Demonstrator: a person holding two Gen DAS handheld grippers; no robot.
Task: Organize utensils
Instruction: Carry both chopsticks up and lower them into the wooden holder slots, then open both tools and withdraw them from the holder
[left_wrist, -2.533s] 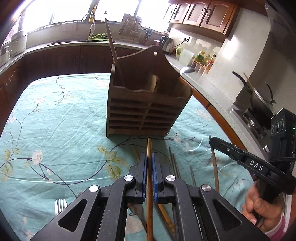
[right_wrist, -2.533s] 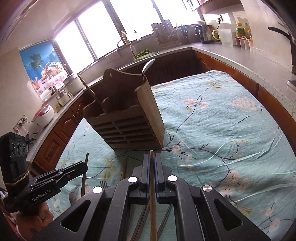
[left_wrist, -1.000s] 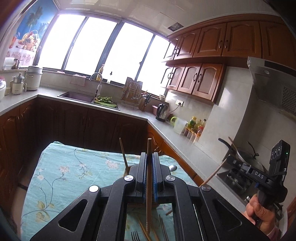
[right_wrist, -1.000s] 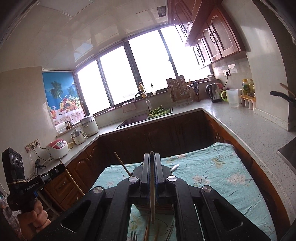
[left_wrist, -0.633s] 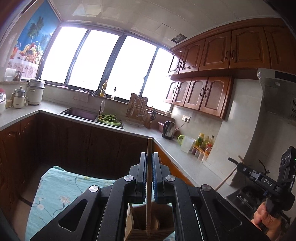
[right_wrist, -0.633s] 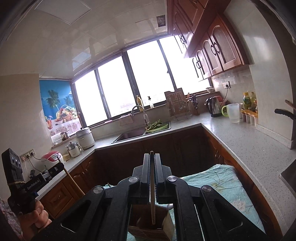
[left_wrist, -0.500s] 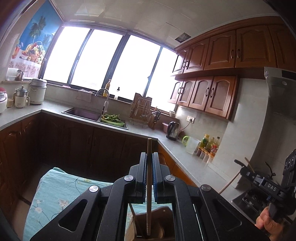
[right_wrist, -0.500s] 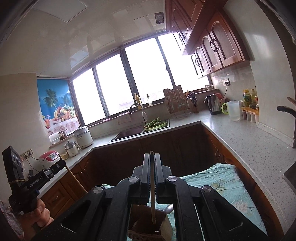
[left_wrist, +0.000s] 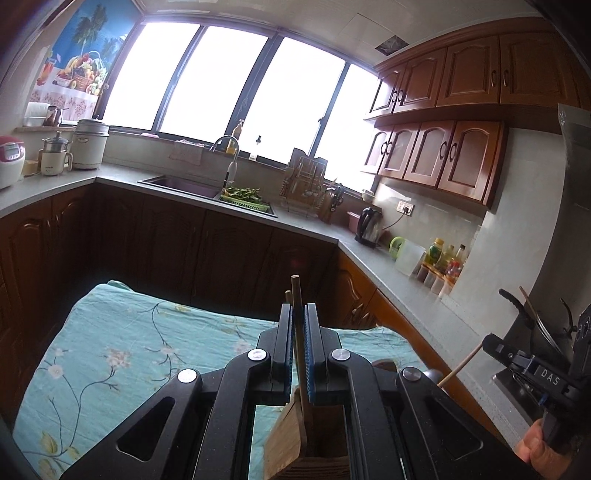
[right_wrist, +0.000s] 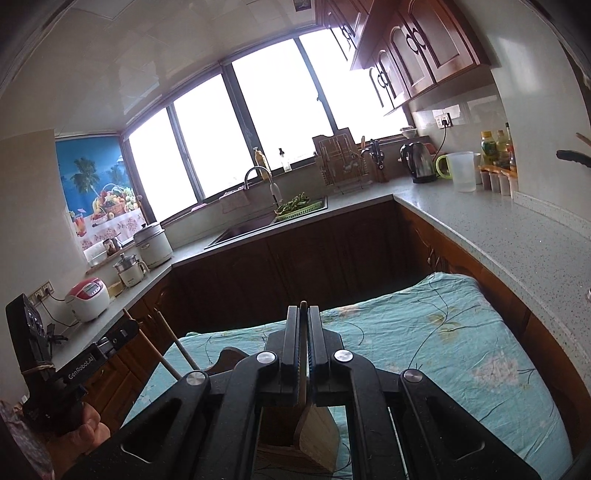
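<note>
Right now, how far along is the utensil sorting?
Done: one stick already stands in the holder. In hand: the left gripper and right gripper each clamp a chopstick above it, unreleased. Left: drop both in; other utensils are out of view.

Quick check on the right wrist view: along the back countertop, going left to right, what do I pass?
Red-and-white rice cooker → small electric pot → tall white cooker → sink faucet → basket of greens → dish rack → black kettle → clear pitcher.
</note>
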